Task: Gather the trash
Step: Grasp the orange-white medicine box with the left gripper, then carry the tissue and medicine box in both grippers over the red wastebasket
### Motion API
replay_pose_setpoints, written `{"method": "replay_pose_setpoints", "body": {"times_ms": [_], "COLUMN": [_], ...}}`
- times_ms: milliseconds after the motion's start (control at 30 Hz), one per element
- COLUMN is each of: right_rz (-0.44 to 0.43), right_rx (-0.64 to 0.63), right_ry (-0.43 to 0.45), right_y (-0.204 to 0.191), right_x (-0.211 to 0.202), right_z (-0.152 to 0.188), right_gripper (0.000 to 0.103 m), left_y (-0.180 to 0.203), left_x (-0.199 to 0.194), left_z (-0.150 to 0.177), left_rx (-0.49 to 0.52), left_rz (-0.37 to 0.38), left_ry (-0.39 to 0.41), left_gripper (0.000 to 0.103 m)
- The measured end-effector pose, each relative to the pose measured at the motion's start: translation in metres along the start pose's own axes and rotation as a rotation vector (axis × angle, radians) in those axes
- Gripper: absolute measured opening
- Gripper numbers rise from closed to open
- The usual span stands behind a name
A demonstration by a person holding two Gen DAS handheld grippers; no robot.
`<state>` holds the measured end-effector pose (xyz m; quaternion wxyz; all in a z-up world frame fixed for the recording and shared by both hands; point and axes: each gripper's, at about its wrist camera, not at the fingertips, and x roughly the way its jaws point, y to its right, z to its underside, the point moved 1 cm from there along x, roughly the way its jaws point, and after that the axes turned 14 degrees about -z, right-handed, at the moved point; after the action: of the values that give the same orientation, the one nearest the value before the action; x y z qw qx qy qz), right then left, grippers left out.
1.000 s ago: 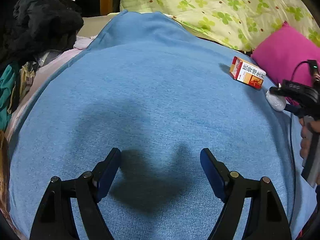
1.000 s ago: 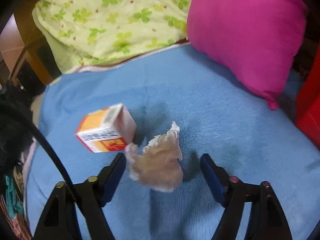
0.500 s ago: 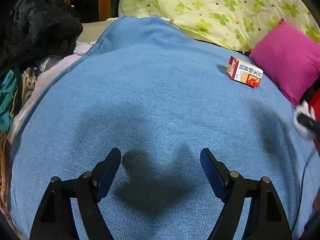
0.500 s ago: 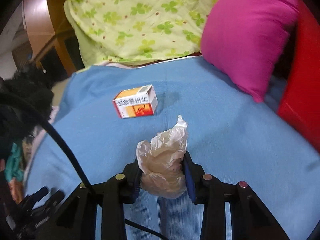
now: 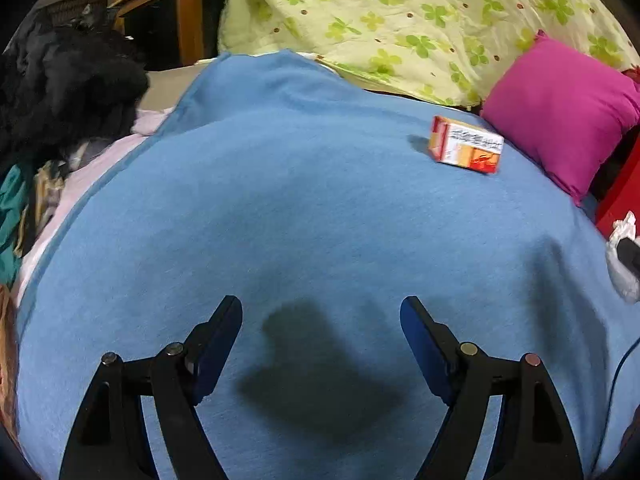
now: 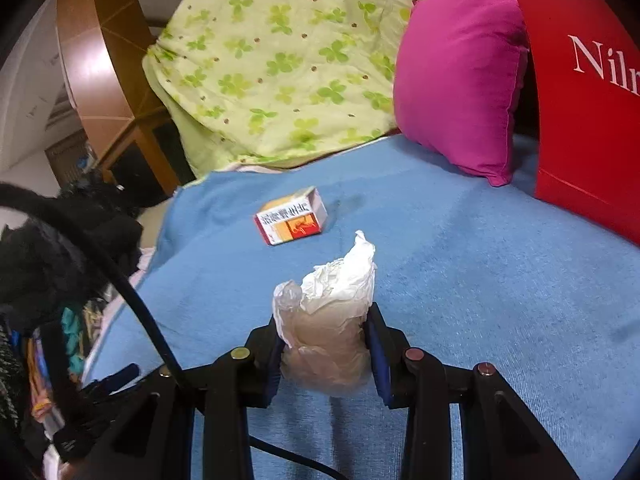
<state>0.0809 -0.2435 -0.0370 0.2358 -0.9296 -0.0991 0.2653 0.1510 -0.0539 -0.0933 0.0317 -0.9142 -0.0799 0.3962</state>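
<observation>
My right gripper (image 6: 326, 344) is shut on a crumpled white plastic wrapper (image 6: 328, 308) and holds it above the blue blanket (image 6: 460, 280). The wrapper also shows at the right edge of the left wrist view (image 5: 620, 260). A small orange and white carton (image 6: 291, 221) lies on the blanket beyond it, and it also shows in the left wrist view (image 5: 466, 149) at the far right. My left gripper (image 5: 321, 332) is open and empty, low over the blanket (image 5: 300, 208).
A red bag with white lettering (image 6: 580, 100) stands at the right, next to a magenta pillow (image 6: 460, 76). A green clover-print quilt (image 5: 400, 20) lies at the back. Dark clothes (image 5: 60, 88) are piled at the left beside a wooden cabinet (image 5: 172, 20).
My right gripper closed on the wrapper, lifted it off the blanket and drew back to the right, toward the red bag. The left gripper stayed open and shifted only slightly.
</observation>
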Motion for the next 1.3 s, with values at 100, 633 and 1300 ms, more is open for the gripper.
{"method": "replay_pose_setpoints", "body": {"times_ms": [100,633,1300], "right_rz": [-0.022,-0.078,-0.067], "right_rx": [0.045,0.148,0.126], "right_ry": [0.040,0.120,0.096], "right_y": [0.008,0.037,0.032], "right_x": [-0.010,-0.031,-0.022], "right_z": [-0.006,-0.025,-0.024], "right_gripper": [0.039,0.039,0.039], "left_y": [0.031,0.162,0.153], "left_x": [-0.001,0.052,0.051], "left_z": [-0.026,-0.135,-0.126], "left_rx": [0.011,0.082,0.176], "left_rz": [0.095,0.191,0.159], "left_ry": [-0.024,-0.033,0.059], "left_gripper": [0.082,0.085,0.080]}}
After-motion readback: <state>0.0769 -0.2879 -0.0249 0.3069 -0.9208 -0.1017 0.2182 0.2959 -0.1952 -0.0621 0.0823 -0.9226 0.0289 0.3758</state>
